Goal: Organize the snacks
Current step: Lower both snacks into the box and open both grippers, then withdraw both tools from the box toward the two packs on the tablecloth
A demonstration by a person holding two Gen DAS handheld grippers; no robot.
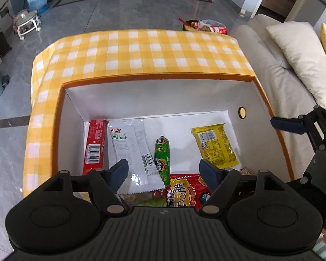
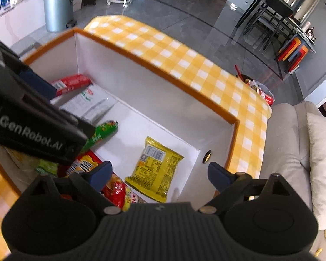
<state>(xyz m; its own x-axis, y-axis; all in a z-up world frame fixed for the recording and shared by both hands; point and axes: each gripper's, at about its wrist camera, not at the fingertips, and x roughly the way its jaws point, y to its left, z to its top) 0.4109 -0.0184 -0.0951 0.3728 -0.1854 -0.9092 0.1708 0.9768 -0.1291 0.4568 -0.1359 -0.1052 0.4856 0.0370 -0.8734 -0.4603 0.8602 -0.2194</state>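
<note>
Both grippers — left (image 1: 164,169), right (image 2: 159,175) — hang over the box (image 1: 158,77), fingers apart, holding nothing; 2 snacks, sausage (image 1: 162,159) and yellow packet (image 2: 155,169), lie inside.

An open white-lined box (image 2: 141,91) with an orange rim is seen on a bench covered by a yellow checked cloth (image 2: 184,61), and the right tongs (image 2: 160,173) are held above it with the jaws spread wide and nothing between them. On the box floor a yellow packet (image 2: 156,169) is laid flat, well apart from a green sausage stick (image 2: 102,132), a white sachet (image 2: 91,104) and a red packet (image 2: 72,83) at the far end. The left tongs' black body (image 2: 32,121) is seen crossing the left side, partly covering red snack bags (image 2: 115,189) at the near end.
</note>
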